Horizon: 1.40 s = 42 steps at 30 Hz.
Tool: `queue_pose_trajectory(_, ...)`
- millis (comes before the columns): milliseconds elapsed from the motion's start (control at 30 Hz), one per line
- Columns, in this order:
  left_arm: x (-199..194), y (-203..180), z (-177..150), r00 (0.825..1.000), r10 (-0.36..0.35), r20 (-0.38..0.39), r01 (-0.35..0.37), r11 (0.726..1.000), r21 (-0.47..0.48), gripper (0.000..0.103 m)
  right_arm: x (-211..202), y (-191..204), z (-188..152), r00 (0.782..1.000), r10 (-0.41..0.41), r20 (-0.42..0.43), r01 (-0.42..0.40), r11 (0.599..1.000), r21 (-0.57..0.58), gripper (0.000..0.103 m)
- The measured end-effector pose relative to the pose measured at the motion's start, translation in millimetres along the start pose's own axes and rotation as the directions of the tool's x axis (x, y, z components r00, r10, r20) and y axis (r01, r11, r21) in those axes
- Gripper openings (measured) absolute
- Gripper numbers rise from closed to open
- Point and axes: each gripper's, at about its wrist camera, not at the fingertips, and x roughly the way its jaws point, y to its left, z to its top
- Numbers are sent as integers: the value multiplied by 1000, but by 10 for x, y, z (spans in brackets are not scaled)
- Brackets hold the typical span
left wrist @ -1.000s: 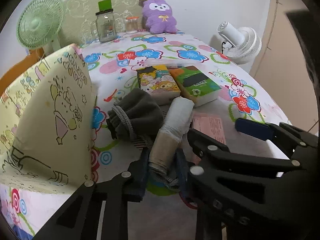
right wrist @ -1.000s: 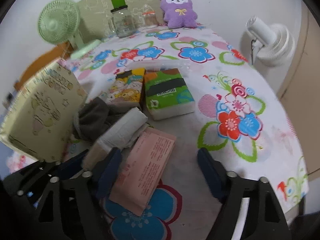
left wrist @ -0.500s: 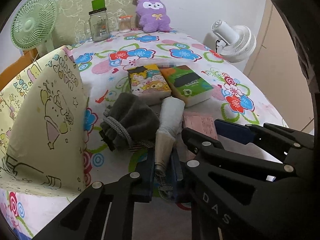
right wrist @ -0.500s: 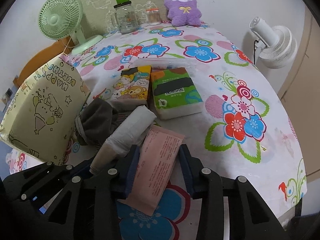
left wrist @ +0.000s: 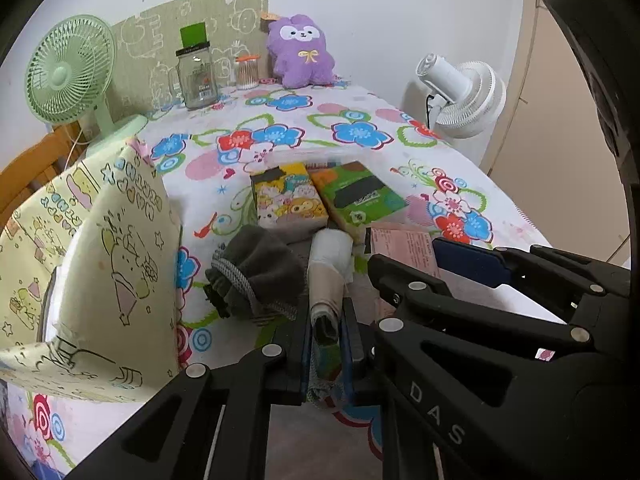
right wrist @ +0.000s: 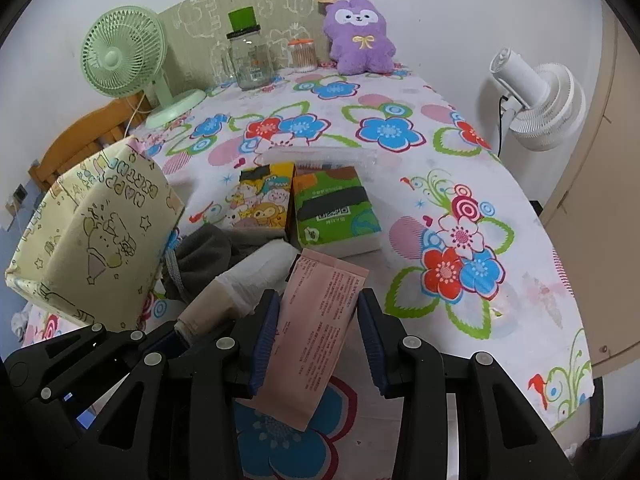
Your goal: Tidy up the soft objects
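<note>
Early stage, most of the sorting left by the look of it.

Left gripper point(left wrist: 326, 344): pinched tight on near end of rolled beige-white cloth point(left wrist: 329, 268), roll running straight ahead from the tips. Whether lifted or resting on the table: cannot tell.

Right gripper point(right wrist: 318, 340): pads pressed on both long edges of the pink flat pack point(right wrist: 320, 328), so clamped on it; pack pokes forward past the tips and back beneath them, tilted a little to the left. Lifted or not: cannot tell.

Grey knit item point(left wrist: 258, 276): ahead-left of left tips, touching the roll's side, loose on the tablecloth point(right wrist: 460, 184).

Cartoon tissue pack point(right wrist: 262, 206) and green tissue pack point(right wrist: 334, 212): side by side, further ahead, beyond the roll's far end. Clear plastic wrapper beyond those.

Yellow printed fabric bin point(left wrist: 96, 272): far left of both tools, upright, opening facing away; contents hidden. Likely the drop target, judgement only.

Done: two items gripped. Left: carry both to the bin, then grey knit item and the two tissue packs. Purple plush point(right wrist: 358, 36) at far edge, maybe also on the list.
</note>
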Motion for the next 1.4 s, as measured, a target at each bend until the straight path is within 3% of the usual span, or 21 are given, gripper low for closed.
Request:
queue_pose_trajectory(433,-173,-83,167,999,-9,50,8,1000,10,4,-244,-61,125,998,6,56,-6,1000,6,43)
queue_pose_trajectory(1400,-717,43,560,985,9,170,-11,1000,12,4,-838,135,529,980,-26,200,27,1000,-3,43)
